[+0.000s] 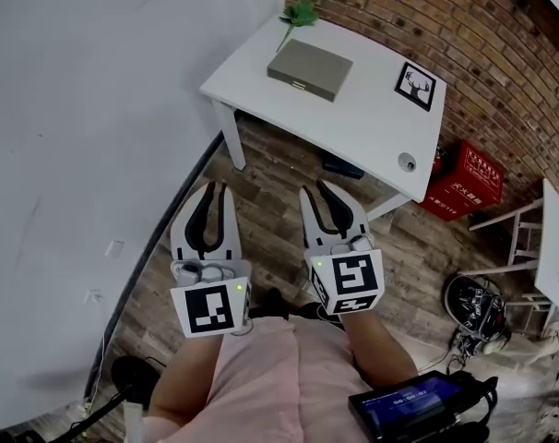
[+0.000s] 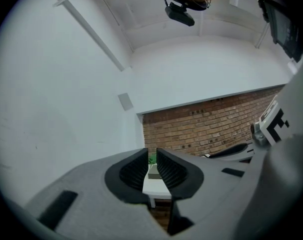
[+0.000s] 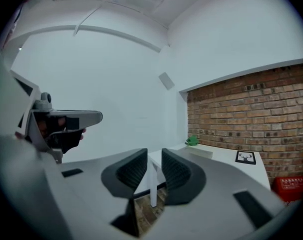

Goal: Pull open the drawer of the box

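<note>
Open floor (image 1: 270, 206) before table (image 1: 372, 123) and box (image 1: 309, 69)

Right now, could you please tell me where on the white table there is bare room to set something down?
The widest bare patch of the table lies between the box, the framed picture and the round hole near the corner. A narrower strip runs along the edge by the box. The far corner is crowded: the green plant lies beside the box.

Your box (image 1: 309, 69), at twelve o'clock, looks matt grey-green, its front fitting yellowish like brass. The table (image 1: 372, 127) under it is smooth white. At one o'clock the wall (image 1: 501, 53) is rough red brick. The floor (image 1: 279, 169) is worn wood plank. Your left gripper (image 2: 152, 170) is matt grey plastic, with ribbed black pads (image 2: 134, 171).
</note>
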`<state>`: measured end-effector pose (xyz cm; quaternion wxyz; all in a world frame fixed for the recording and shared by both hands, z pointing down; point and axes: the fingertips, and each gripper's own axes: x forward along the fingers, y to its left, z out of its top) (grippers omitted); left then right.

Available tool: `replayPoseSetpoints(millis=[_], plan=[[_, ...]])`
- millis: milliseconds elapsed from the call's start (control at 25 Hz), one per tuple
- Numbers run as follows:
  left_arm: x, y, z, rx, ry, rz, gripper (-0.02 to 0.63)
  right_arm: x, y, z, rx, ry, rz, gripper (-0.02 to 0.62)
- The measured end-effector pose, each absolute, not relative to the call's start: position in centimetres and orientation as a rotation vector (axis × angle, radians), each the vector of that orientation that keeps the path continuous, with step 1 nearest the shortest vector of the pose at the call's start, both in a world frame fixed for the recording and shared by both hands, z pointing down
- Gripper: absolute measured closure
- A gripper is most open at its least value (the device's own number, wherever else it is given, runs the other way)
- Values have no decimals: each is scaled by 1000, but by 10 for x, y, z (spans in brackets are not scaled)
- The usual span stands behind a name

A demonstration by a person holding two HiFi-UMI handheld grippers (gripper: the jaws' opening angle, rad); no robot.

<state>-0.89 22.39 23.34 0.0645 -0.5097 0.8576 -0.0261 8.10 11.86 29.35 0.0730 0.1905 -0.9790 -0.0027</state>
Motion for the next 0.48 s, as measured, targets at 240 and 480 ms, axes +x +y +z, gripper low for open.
replayPoseSetpoints(millis=[240, 480], plan=[[-23, 204, 242, -1589, 2583, -86, 547, 64, 102, 296, 592, -2929, -1, 505], [-35, 166, 260, -1627, 2596, -146, 547, 52, 67, 307, 603, -2906, 37, 505]])
